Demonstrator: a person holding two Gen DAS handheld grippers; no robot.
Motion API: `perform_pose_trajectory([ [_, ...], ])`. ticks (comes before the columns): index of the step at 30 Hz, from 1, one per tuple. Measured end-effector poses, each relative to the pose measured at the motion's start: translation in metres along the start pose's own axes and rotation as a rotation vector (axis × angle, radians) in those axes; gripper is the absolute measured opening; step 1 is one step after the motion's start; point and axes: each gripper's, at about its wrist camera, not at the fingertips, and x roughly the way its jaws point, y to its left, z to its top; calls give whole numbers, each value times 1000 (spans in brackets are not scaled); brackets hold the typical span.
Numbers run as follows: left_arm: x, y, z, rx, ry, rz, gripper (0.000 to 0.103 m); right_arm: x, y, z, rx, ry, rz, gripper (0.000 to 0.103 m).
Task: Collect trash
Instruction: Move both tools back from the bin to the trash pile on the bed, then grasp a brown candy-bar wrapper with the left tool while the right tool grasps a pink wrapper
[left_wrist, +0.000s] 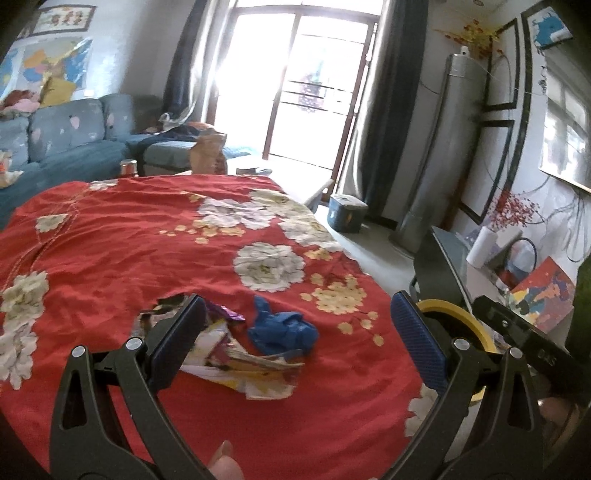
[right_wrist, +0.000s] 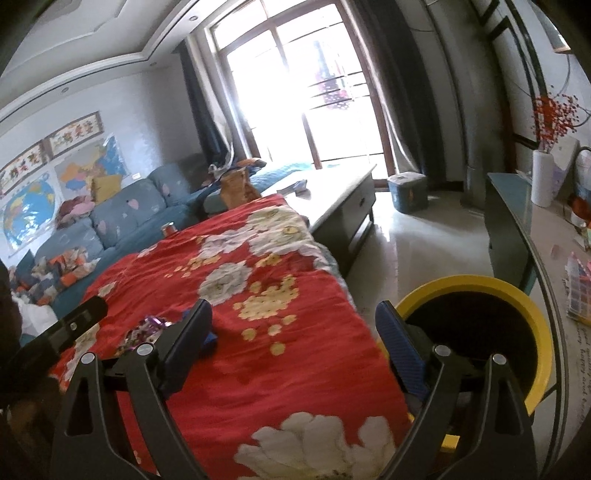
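Observation:
A table under a red flowered cloth (left_wrist: 147, 240) carries the trash. A crumpled blue piece (left_wrist: 282, 332) lies beside a flattened colourful wrapper (left_wrist: 240, 365) and a purple foil scrap (left_wrist: 225, 314). My left gripper (left_wrist: 301, 339) hovers over this pile, open, with nothing pressed between its blue pads. My right gripper (right_wrist: 295, 343) is open and empty above the cloth (right_wrist: 295, 295), to the right of the pile. Its left finger hides most of the blue piece (right_wrist: 210, 339), and the purple foil (right_wrist: 151, 325) shows beyond. A yellow-rimmed black bin (right_wrist: 461, 282) stands on the floor by the table's right edge, and its rim (left_wrist: 443, 304) shows behind my left gripper's right finger.
A blue sofa (right_wrist: 122, 214) with piled clothes runs along the left. A drink can (left_wrist: 128, 167) and a brown paper bag (left_wrist: 208, 153) stand past the table's far edge. A low coffee table (right_wrist: 343, 192), a blue storage box (right_wrist: 406, 192) and a sideboard (right_wrist: 509, 221) border the shiny floor.

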Motion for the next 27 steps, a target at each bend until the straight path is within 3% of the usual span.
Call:
perform_pose_trajectory([
  [27, -4, 128, 2, -253, -2, 163, 92, 36, 77, -12, -120, 94, 152, 87],
])
